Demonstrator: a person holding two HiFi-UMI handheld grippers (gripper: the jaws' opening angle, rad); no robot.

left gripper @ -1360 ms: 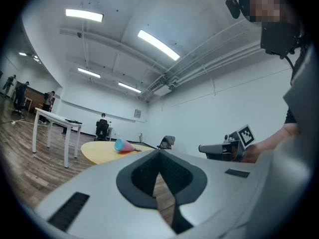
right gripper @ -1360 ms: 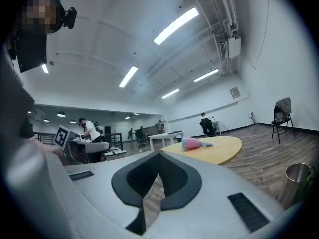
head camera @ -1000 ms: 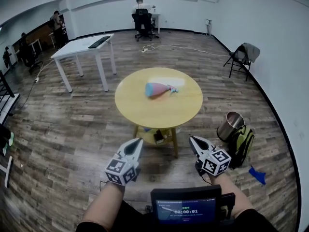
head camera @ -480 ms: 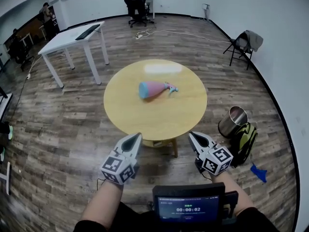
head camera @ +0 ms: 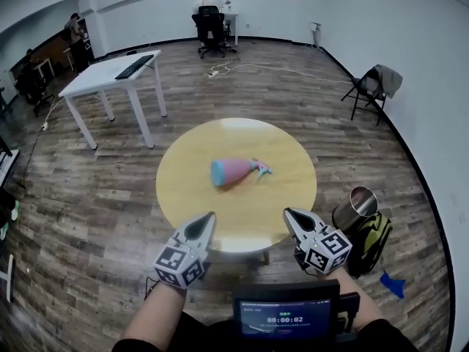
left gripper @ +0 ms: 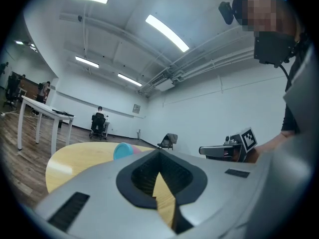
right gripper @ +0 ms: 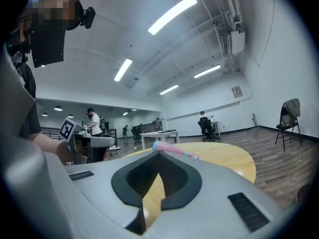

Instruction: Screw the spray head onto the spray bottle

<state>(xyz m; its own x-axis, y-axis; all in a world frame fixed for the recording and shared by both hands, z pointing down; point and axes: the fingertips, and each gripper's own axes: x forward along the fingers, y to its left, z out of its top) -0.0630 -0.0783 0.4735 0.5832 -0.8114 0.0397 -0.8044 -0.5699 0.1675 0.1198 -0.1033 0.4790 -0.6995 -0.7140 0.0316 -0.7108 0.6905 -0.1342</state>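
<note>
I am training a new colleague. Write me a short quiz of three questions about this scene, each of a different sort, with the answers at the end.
1. True or false: the spray bottle stands upright on the round table.
2. What is in the left claw? A: the spray head. B: nothing, it is shut and empty. C: a cloth.
3. Fill in: on the floor, at the right of the table in the head view, stands a metal ___.

Key
1. False: it lies on its side.
2. B.
3. The metal bin.
</note>
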